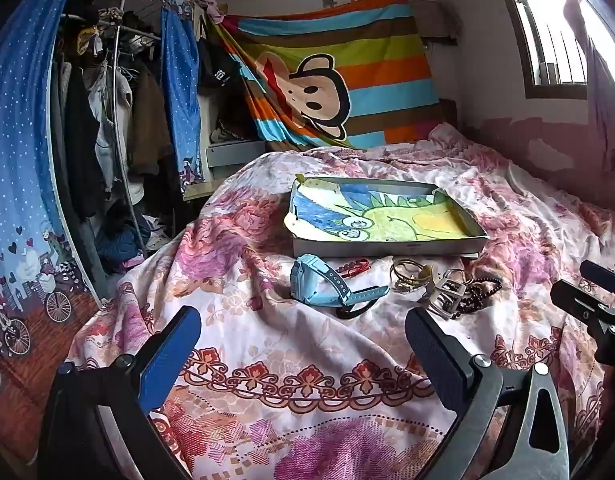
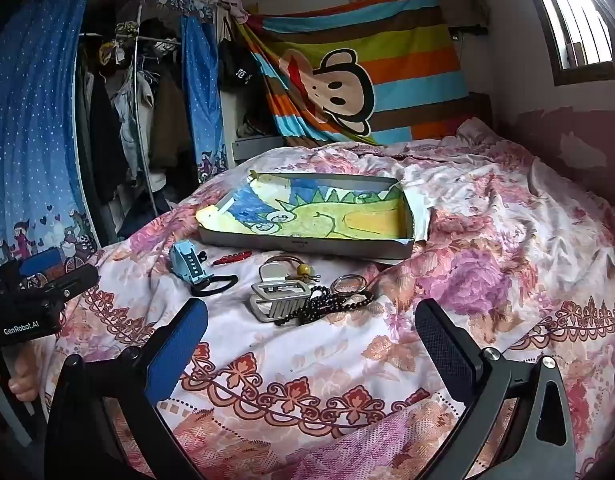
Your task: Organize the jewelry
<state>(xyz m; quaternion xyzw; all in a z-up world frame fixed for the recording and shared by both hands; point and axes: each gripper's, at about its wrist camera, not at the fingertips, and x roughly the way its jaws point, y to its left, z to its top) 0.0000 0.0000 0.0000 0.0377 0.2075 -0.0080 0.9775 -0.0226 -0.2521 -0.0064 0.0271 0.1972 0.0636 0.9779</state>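
Observation:
On the floral bedspread lies a shallow cardboard tray lined with a child's drawing. In front of it are a light-blue watch, a red clip, a black hair tie, metal rings, a white hair claw and a dark bead string. My left gripper is open, short of the watch, nothing between its fingers. My right gripper is open too, just short of the claw and beads.
An open wardrobe with a blue dotted curtain and hanging clothes stands left of the bed. A striped monkey cloth hangs behind, and a window is at the right. A hand holds the left gripper's handle.

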